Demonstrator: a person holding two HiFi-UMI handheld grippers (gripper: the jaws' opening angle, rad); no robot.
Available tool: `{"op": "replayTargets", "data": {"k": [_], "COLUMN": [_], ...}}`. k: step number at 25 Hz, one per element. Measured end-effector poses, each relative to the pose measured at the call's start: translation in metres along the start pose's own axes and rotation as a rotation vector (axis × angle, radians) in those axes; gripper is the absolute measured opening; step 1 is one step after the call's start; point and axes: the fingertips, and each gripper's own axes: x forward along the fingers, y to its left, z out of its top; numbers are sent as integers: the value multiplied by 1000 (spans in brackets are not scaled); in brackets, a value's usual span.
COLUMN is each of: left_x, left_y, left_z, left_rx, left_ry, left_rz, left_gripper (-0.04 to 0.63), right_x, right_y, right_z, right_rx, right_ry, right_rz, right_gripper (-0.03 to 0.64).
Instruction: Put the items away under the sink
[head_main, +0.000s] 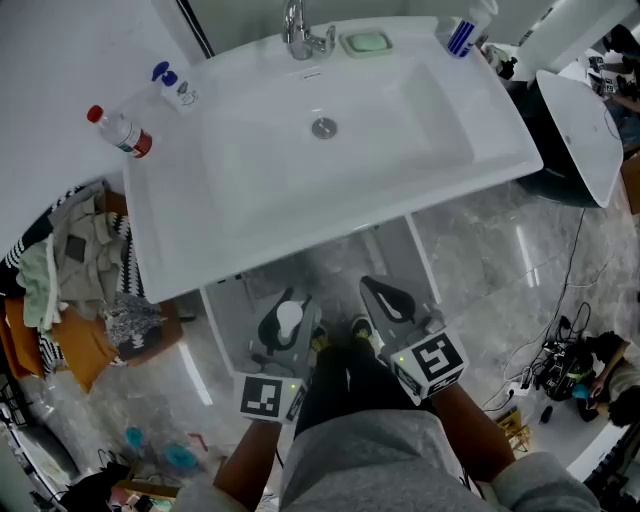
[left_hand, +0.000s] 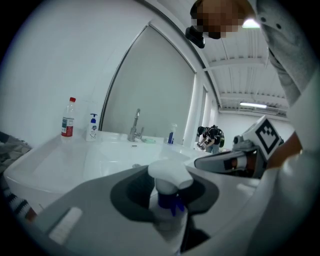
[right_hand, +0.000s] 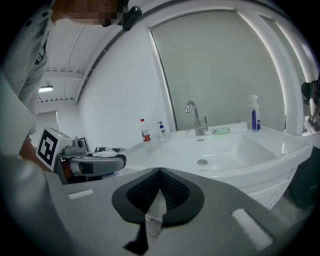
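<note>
Left gripper (head_main: 289, 312): my fingers clamp a spray bottle (left_hand: 168, 182). Right gripper (head_main: 380, 293), at its 3 o'clock: my fingers together, empty.

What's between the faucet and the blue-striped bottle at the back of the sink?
A green soap dish lies between the faucet and the bottle, clearest in the head view.

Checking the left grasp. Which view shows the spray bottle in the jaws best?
Left gripper view: the spray bottle sits centre frame, white head and blue neck between the jaws. Head view shows only its white top from above. Right gripper view shows just a white sliver on the left gripper, side on.
</note>
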Motion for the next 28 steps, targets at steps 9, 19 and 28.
{"op": "replayTargets", "data": {"k": [9, 19, 28], "left_x": [36, 94, 188], "left_y": [0, 44, 96], "left_z": [-77, -183, -306], "left_rx": [-31, 18, 89], "left_ry": [86, 45, -65], "left_rz": [35, 71, 66], "left_gripper": [114, 109, 100], "right_x": [26, 108, 198], "right_y": [-19, -47, -107], "right_z": [-72, -159, -274], "right_rx": [46, -7, -57], "right_ry": [67, -8, -84], "right_rz": [15, 26, -10], "right_gripper": [-6, -6, -6]}}
